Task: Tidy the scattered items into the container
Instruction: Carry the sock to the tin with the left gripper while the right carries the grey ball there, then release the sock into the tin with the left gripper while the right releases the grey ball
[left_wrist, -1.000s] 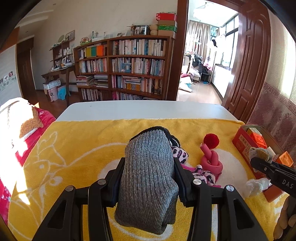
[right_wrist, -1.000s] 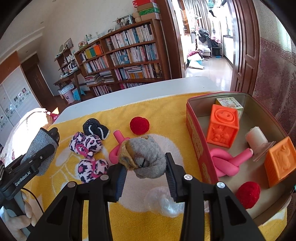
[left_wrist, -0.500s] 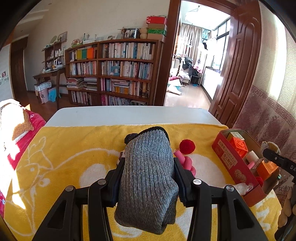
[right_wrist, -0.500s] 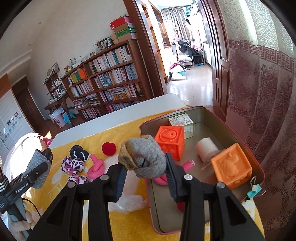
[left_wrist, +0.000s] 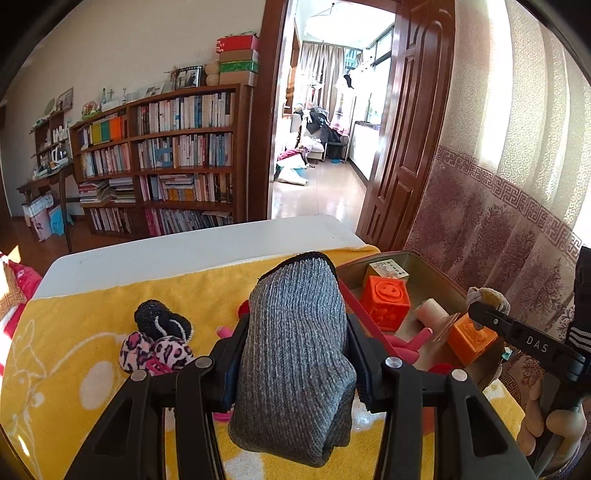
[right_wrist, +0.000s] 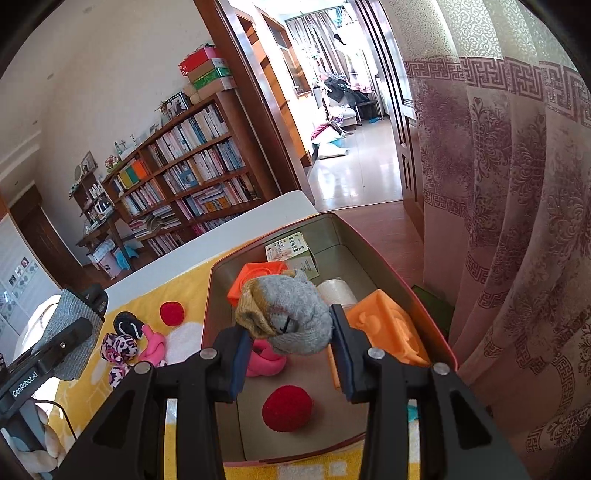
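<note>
My left gripper (left_wrist: 295, 350) is shut on a folded grey knit sock (left_wrist: 295, 354), held above the yellow towel (left_wrist: 74, 354) just left of the red tin (left_wrist: 432, 266). My right gripper (right_wrist: 291, 339) is shut on a balled grey-and-tan sock (right_wrist: 288, 314), held over the inside of the red tin (right_wrist: 369, 240). The tin holds orange cubes (right_wrist: 388, 328), a red ball (right_wrist: 286, 408), a pink knot (right_wrist: 264, 360), a small carton and a tape roll. On the towel lie a black sock ball (right_wrist: 127, 325), leopard sock balls (right_wrist: 118, 345), a pink knot (right_wrist: 153, 343) and a red ball (right_wrist: 171, 313).
The tin sits at the table's right end, close to a patterned curtain (right_wrist: 517, 221). The bare white table top (left_wrist: 192, 254) lies beyond the towel. A bookshelf (left_wrist: 166, 162) and an open doorway stand behind. A crumpled clear plastic piece lies on the towel by the tin.
Both grippers moved right toward the tin. My right gripper went from above the towel to over the tin's interior with its sock. My left gripper neared the tin's left wall.
</note>
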